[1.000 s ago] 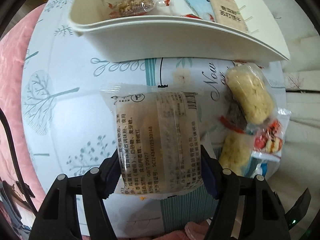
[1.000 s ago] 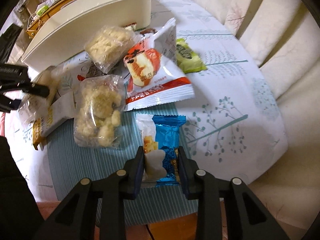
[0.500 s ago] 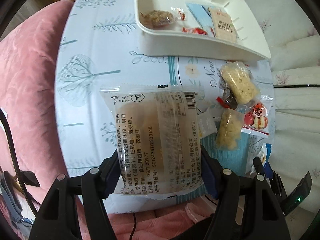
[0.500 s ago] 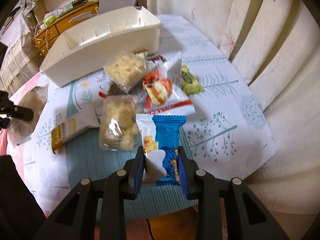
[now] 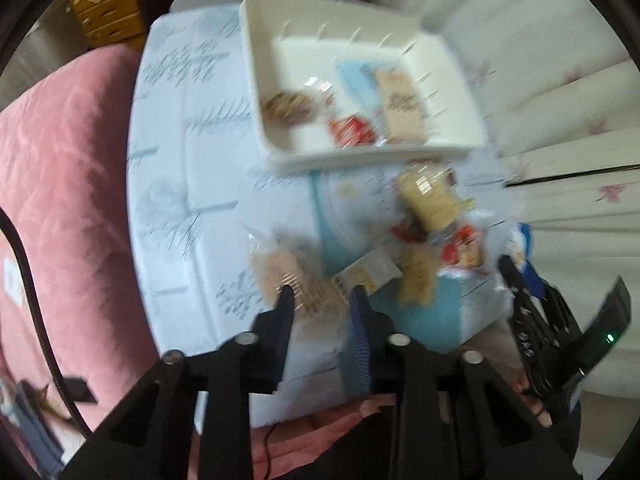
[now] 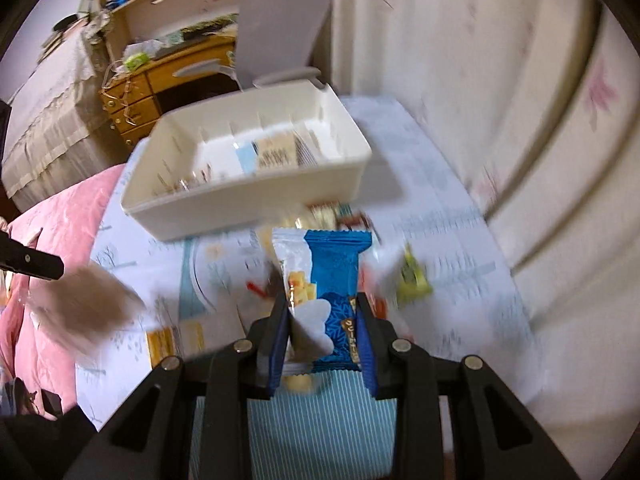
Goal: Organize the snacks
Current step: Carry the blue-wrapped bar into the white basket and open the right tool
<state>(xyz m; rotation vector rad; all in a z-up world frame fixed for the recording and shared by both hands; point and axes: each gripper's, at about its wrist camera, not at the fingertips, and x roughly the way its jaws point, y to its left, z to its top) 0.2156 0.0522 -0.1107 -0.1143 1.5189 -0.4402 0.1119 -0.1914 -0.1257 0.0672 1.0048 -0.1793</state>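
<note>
Clear packet [image 5: 298,276] now off left tongs [image 5: 322,294]

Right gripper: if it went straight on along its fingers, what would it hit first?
Probably the loose snacks on the table, just before the bin's near wall. The blue packet clamped in the right gripper would touch them first. Blur leaves depth unsure.

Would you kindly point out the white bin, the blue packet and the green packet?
white bin [image 6: 256,204]: right wrist view, front wall.
blue packet [image 6: 334,280]: right wrist view, wrapper's middle.
green packet [image 6: 412,280]: right wrist view, its centre.
</note>
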